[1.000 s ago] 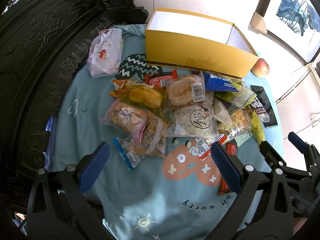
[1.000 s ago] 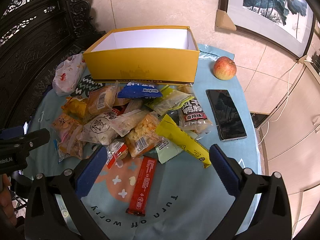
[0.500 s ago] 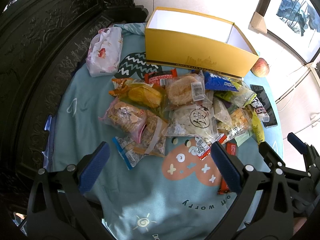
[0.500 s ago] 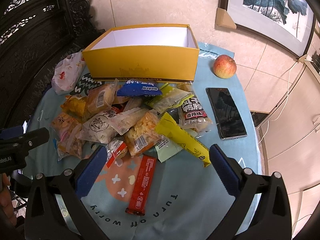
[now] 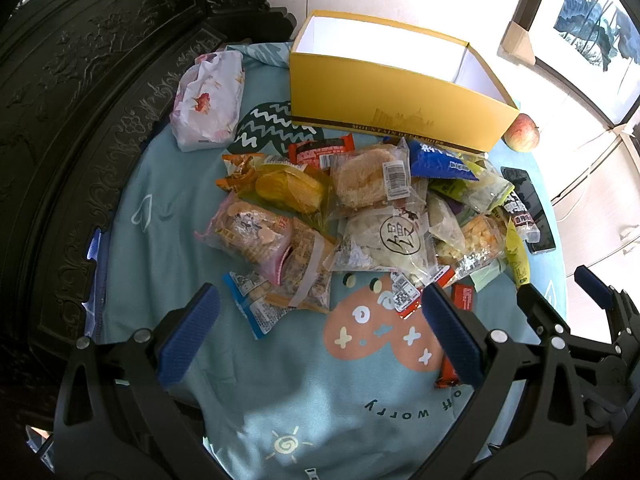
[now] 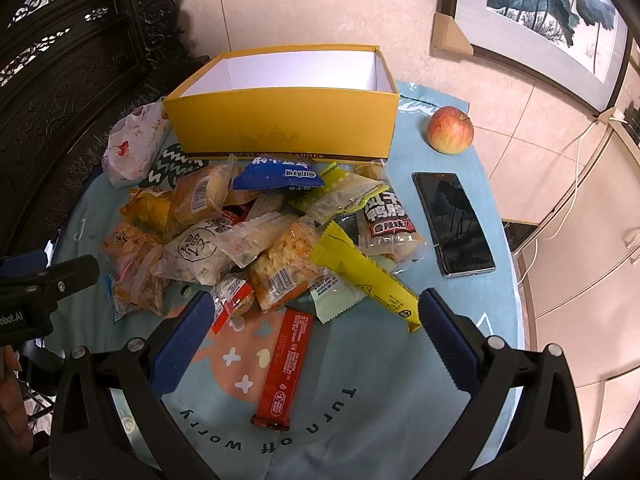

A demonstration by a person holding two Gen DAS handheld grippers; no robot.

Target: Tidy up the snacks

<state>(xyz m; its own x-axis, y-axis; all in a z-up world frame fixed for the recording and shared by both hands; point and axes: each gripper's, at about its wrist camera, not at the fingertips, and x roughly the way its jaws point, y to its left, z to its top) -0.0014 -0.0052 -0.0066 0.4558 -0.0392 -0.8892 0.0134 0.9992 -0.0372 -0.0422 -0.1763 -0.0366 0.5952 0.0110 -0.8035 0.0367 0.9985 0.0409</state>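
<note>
In the left wrist view our left gripper [image 5: 316, 322] hangs wide open over the snack pile [image 5: 360, 216] mid-table before the empty yellow box [image 5: 392, 108], while in the right wrist view our right gripper [image 6: 312, 322], equally spread, should pinch the red bar [image 6: 285, 364] across its narrow width.

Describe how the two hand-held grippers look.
Both match: the left hand-held gripper and the right hand-held gripper have black skeletal frames with triangular cut-outs and silver screws, and ribbed blue pads on the fingers. White lettering marks the left one's body. No sleeves show.
</note>
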